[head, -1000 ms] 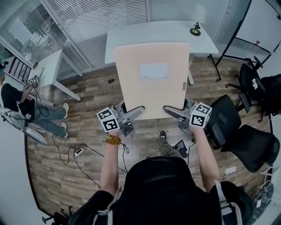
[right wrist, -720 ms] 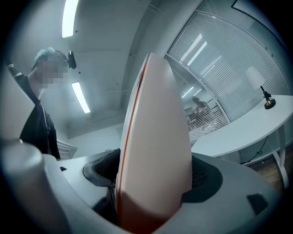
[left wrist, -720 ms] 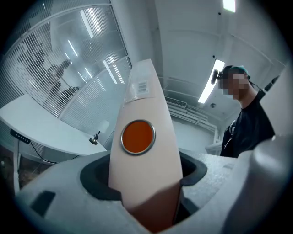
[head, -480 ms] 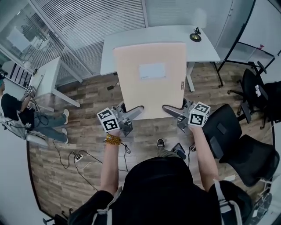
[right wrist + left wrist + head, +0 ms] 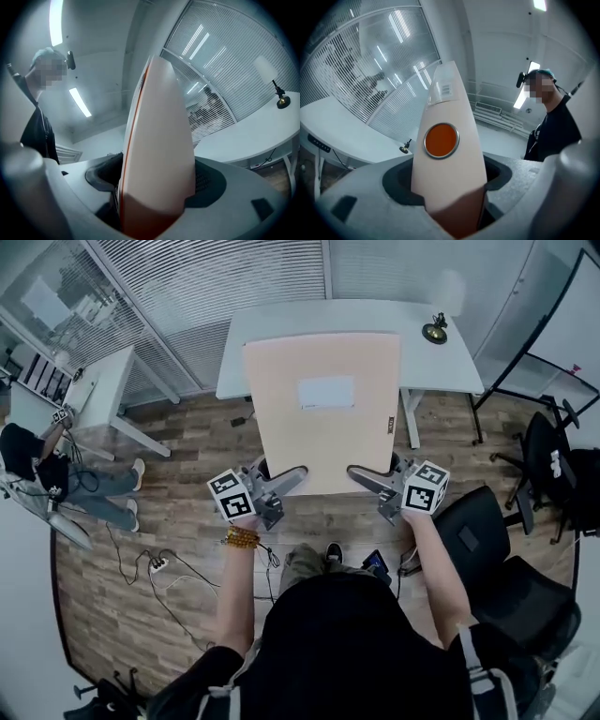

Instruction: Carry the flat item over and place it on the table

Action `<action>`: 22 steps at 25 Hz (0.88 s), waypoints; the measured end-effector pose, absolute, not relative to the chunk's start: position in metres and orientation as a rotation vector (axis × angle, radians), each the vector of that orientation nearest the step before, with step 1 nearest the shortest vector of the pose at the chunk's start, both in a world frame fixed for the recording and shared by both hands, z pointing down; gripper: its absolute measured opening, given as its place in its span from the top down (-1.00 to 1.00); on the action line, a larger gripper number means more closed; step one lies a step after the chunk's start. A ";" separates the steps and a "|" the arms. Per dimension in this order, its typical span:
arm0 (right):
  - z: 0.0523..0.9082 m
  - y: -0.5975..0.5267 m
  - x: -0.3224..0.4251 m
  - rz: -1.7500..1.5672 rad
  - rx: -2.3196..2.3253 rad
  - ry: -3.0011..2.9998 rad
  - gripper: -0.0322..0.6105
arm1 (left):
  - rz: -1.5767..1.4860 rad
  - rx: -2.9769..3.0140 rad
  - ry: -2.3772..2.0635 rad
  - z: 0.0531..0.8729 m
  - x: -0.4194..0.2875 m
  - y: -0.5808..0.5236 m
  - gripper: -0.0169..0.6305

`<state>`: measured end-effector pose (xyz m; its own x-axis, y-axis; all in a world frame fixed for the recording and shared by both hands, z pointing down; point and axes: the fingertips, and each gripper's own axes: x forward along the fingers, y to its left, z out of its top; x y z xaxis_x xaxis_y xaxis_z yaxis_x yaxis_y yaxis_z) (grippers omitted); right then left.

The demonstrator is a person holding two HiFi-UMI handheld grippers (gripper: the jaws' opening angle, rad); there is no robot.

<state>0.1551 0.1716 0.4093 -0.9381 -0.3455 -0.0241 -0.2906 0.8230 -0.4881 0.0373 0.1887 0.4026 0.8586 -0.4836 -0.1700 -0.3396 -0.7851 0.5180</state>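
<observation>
A flat pale-peach board (image 5: 323,413) with a white label hangs level in front of me, its far edge over the white table (image 5: 450,362). My left gripper (image 5: 292,474) is shut on the board's near left corner, my right gripper (image 5: 361,474) on its near right corner. In the left gripper view the board (image 5: 445,154) stands between the jaws, with an orange round disc on its face. The right gripper view shows the board (image 5: 157,154) edge-on, clamped between the jaws.
A small dark lamp (image 5: 434,331) stands at the table's right end. Black office chairs (image 5: 487,549) are at my right. A second white table (image 5: 103,395) and a seated person (image 5: 37,474) are at the left. Cables and a power strip (image 5: 159,565) lie on the wooden floor.
I have walked toward the white table with the board held in both grippers; the table and lamp have shifted right and nearer, and the chairs have slid back to the right.
</observation>
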 end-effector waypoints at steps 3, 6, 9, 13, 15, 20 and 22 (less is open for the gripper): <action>0.413 0.165 0.151 -0.753 -0.478 2.905 -0.26 | -0.416 2.542 -0.627 0.406 0.033 0.185 -0.03; 0.421 0.152 0.145 -0.769 -0.469 2.909 -0.26 | -0.417 2.532 -0.638 0.414 0.028 0.172 -0.03; 0.431 0.138 0.142 -0.788 -0.482 2.906 -0.26 | -0.417 2.524 -0.636 0.424 0.024 0.157 -0.03; 0.435 0.120 0.139 -0.811 -0.511 2.912 -0.26 | -0.433 2.503 -0.620 0.430 0.021 0.138 -0.04; 0.436 0.096 0.136 -0.824 -0.522 2.916 -0.26 | -0.443 2.491 -0.616 0.432 0.018 0.114 -0.04; 0.440 0.048 0.127 -0.856 -0.547 2.912 -0.26 | -0.445 2.465 -0.607 0.437 0.008 0.064 -0.04; 0.440 0.031 0.121 -0.867 -0.557 2.906 -0.26 | -0.446 2.457 -0.606 0.437 0.002 0.048 -0.04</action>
<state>0.1215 0.0315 0.4396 -0.9330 -0.3570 0.0463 -0.3240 0.7766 -0.5402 0.0017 0.0476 0.4365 0.8422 -0.5091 -0.1775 -0.3214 -0.7385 0.5927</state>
